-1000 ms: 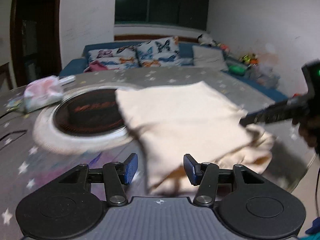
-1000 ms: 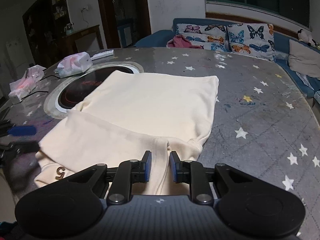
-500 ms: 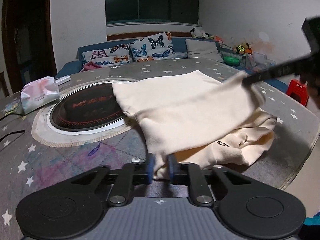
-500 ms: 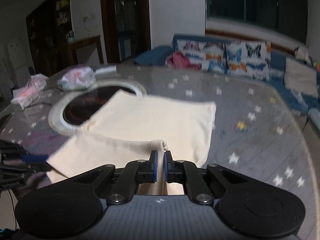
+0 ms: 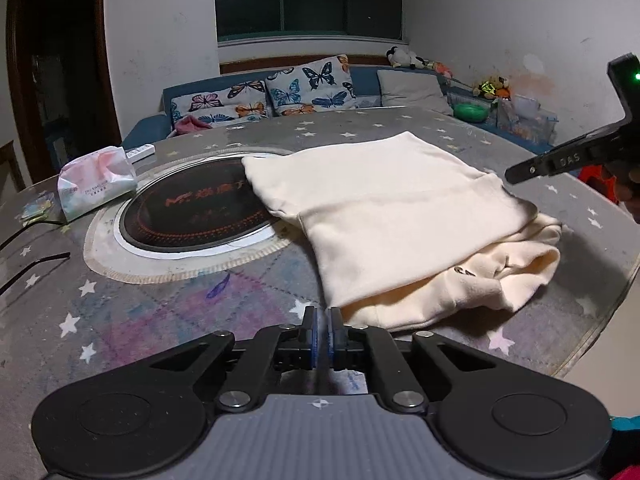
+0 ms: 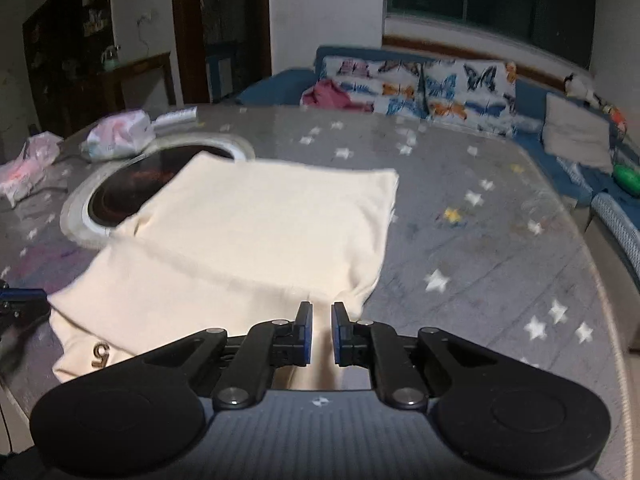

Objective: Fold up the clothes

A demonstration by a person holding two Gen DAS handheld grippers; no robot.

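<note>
The cream garment [image 5: 400, 216] lies folded in layers on the star-patterned surface [image 5: 160, 304], one corner overlapping the round dark cooktop [image 5: 192, 216]. It spreads ahead and right of the left gripper [image 5: 322, 334], whose fingers are clenched with nothing visible between them. The right gripper [image 6: 320, 332] has its fingers slightly parted over the garment's near edge, cloth showing in the gap but released.

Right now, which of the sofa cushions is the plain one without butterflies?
The plain cushion at the sofa's right end, beside the two butterfly cushions. It is pale grey with no print; the others show coloured butterflies.
</note>
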